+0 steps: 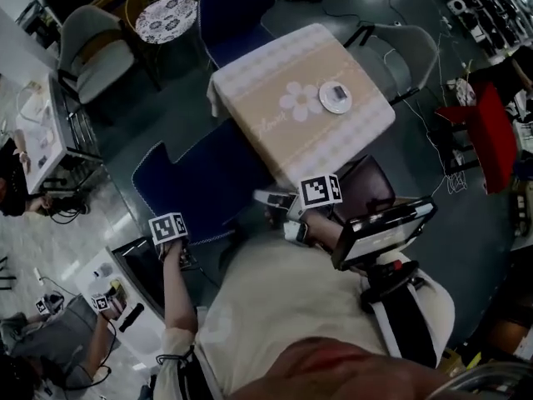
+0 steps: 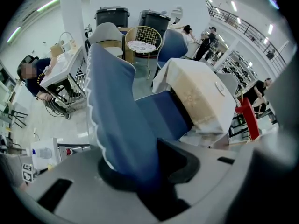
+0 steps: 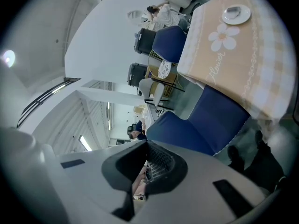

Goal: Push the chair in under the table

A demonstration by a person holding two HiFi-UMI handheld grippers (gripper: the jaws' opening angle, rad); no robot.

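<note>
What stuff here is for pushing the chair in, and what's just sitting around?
For the job:
- near blue chair
- table
- left gripper, fingers shut on the chair's back

Just sitting around:
- plate on the table
- far blue chair
- wire chair
- grey chair

Overhead head view, gripper views facing table (image 1: 250,90)

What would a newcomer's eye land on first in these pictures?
The square table, draped in a beige daisy print with a white plate near its middle, dominates the head view. Next comes the blue chair at its near-left side, with the left gripper clamped on the top of its backrest. The right gripper is shut and empty near the table's near corner.
</note>
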